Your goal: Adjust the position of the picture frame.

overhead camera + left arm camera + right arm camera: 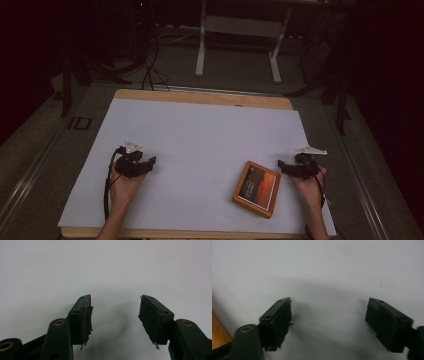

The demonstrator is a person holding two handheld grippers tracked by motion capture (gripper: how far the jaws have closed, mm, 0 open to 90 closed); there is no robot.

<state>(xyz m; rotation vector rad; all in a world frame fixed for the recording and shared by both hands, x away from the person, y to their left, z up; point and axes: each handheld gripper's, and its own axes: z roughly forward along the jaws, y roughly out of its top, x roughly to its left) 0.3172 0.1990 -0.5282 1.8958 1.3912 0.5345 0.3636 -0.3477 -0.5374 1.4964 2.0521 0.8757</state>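
The orange picture frame [256, 188] lay flat on the white desk [200, 140], near the right side. The right gripper [282, 164] sat just beside it, jaws wide and empty. The left gripper [150, 161] rested far left, jaws wide too.

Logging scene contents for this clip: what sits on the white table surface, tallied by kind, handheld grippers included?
Wooden-framed picture: 1
Handheld grippers: 2, the left gripper and the right gripper, both with jaws open and nothing between them
Total: 3, all on the white-covered table
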